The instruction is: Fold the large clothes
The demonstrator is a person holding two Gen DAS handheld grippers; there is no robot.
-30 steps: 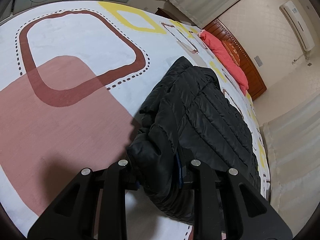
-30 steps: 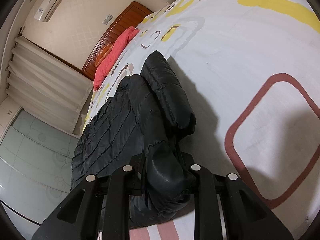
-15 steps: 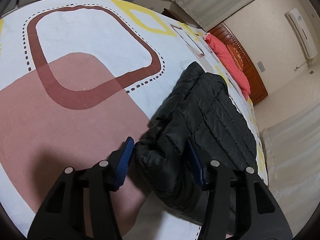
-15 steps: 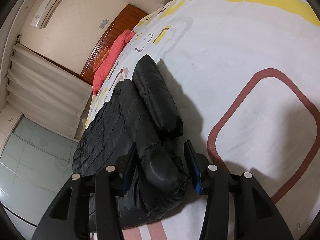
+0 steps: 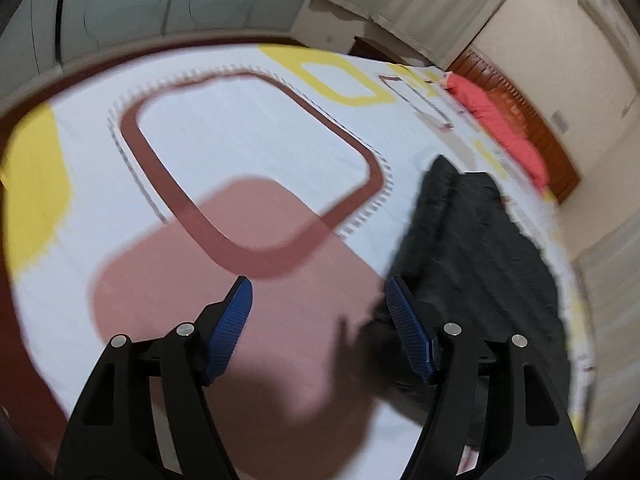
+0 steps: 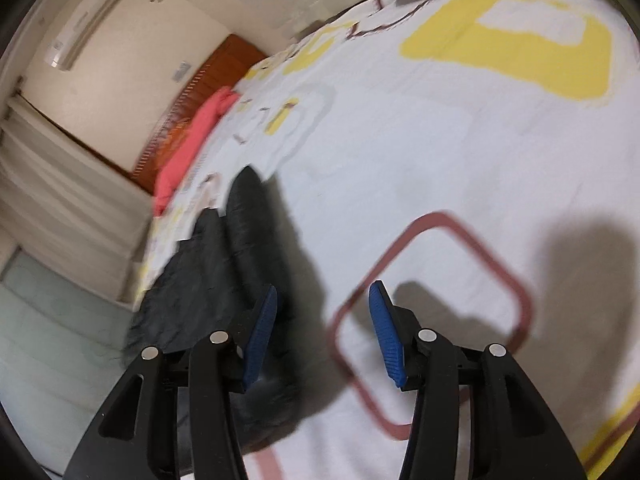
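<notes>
A black quilted puffer jacket (image 5: 480, 248) lies folded in a long bundle on the patterned bedspread (image 5: 248, 152). In the left wrist view it lies to the right of my left gripper (image 5: 318, 300), which is open and empty above the pink patch, its right finger next to the jacket's near end. In the right wrist view the jacket (image 6: 224, 272) lies to the left of my right gripper (image 6: 322, 300), which is open and empty above the sheet (image 6: 440, 140). Both views are blurred.
A red pillow (image 5: 500, 124) lies by the wooden headboard (image 5: 532, 120) at the far end of the bed. Curtains (image 6: 60, 200) and a wall air conditioner (image 6: 84, 20) stand behind. The bed edge and floor (image 6: 48, 340) lie beyond the jacket.
Both grippers opened and let go of the jacket's near end, then pulled back and apart, left to the left and right to the right. The jacket now rests on the bed.
</notes>
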